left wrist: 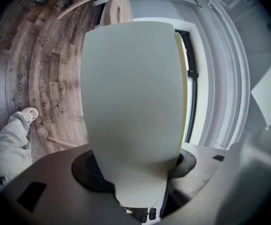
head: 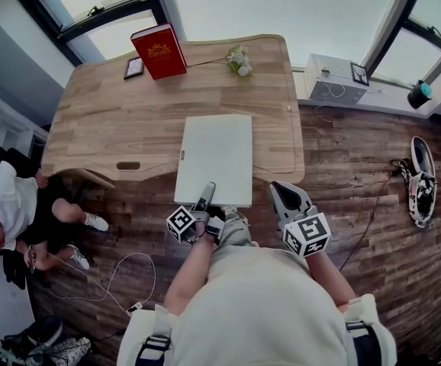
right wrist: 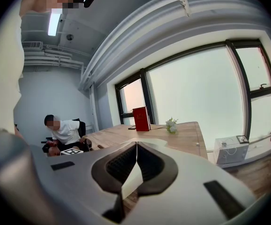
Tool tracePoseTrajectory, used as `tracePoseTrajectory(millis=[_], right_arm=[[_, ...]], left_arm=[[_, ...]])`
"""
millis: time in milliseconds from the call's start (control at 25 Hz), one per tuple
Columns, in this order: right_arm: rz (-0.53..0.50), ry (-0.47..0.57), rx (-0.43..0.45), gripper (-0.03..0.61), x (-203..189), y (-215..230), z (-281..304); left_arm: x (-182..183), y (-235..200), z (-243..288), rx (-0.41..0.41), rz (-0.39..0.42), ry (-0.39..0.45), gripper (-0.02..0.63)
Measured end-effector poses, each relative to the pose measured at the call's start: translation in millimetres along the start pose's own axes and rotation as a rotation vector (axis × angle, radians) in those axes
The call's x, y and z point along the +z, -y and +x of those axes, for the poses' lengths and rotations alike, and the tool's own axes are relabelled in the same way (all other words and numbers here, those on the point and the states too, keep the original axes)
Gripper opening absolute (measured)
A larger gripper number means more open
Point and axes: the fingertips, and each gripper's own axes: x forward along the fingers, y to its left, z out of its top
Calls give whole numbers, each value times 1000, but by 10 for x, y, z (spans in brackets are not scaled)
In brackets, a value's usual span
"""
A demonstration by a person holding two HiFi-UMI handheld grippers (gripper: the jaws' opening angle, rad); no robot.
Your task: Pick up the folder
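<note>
Left gripper view: folder (left wrist: 133,102), floor (left wrist: 37,69) print "Cooling"

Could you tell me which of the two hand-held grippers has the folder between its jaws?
The left hand-held gripper: its jaws are closed on the folder at its near edge. The right hand-held gripper has its jaws together, beside the folder.
</note>
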Motion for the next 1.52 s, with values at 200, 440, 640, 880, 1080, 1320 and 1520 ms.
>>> tracePoseTrajectory(millis=[200,440,640,880,1080,1320,1520], right_arm=[[4,7,4,18,-36,-57,-110],[6,15,4,18,-65,-110,-240],[8,23,-3,18,-80,-139,-342],[10,24,-5,18,-123,-155,-463],[12,24,1,18,-162,-189,-524],[12,19,17,18,-191,-218,-563],[13,23,29,18,-205,-255,-583]], left_arm=[[-51,60,-170,-47,-31,24,291],[-95,232,-389,-123,-90,58,290],[-127,360,-590,-171,-135,75,290],[-217,528,-821,-214,-125,72,290],[-295,689,-1013,-239,-104,64,290],[-376,895,-1202,-276,-79,57,290],[-406,1024,-1328,-302,-81,59,290]])
